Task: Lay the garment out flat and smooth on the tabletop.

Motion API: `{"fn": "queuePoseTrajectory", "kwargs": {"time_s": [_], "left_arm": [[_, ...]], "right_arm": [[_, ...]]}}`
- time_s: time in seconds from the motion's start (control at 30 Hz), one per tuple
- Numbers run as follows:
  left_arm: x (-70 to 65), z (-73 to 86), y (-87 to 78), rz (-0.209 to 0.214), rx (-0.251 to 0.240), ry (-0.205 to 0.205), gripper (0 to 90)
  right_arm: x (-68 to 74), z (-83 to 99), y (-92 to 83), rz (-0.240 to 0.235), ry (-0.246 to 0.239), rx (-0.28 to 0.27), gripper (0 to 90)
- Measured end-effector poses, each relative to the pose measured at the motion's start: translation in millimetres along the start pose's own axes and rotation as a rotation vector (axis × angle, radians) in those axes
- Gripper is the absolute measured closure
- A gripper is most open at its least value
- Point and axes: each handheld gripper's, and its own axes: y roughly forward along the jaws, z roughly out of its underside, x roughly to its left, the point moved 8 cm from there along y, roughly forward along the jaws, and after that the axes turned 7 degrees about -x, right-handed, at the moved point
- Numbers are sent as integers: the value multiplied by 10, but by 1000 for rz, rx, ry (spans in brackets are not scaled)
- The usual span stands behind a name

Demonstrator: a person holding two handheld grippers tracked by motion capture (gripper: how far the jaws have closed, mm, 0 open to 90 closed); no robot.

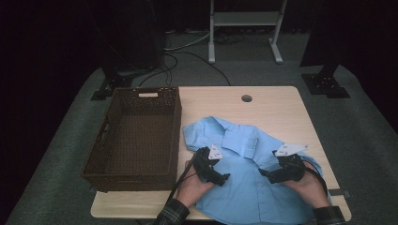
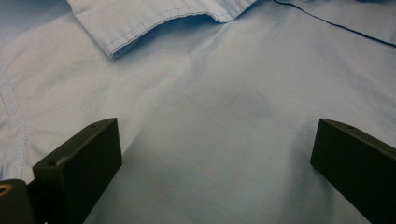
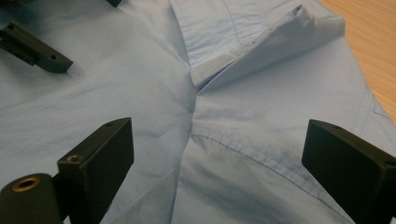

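Nearest the high camera, two forearms in dark plaid sleeves enter at 6 o'clock, cut off by the bottom edge. The left tongs [image 1: 225, 178] and right tongs [image 1: 264, 172] both hover over a light blue shirt [image 1: 244, 187], tips pointing toward each other. In each gripper view the two black jaws stand wide apart with only cloth between them, pinching nothing.

The shirt lies spread on the pale wooden worktop [image 1: 281, 108], from the centre toward 5 o'clock; its lower hem runs past the near edge and out of sight. The hands hide part of the front.

A dark woven basket [image 1: 132, 136] sits at 9 o'clock, just beside the shirt, overhanging the worktop's left edge. Bare wood lies open from 12 to 2 o'clock, around a round cable hole [image 1: 246, 98].

The right gripper view shows a folded collar or cuff [image 3: 243, 42], bare wood at its upper right, and the left tongs' jaw tip at upper left. The left gripper view shows a stitched fold [image 2: 140, 23].
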Motion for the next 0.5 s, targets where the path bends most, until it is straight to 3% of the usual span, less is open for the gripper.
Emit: {"fn": "queuePoseTrajectory", "kwargs": {"time_s": [0.1,0.13,0.23,0.5], "left_arm": [[1,0,-1,0,1,0,6],[1,1,-2,1,1,0,6],[-3,6,-8,9,-1,4,6],[-5,6,-6,9,2,6,0]], "right_arm": [[-19,-18,30,-5,0,4,86],[-32,-37,39,-5,-3,3,145],[-46,-58,48,-6,-5,1,145],[-113,-54,67,-16,2,6,252]]}}
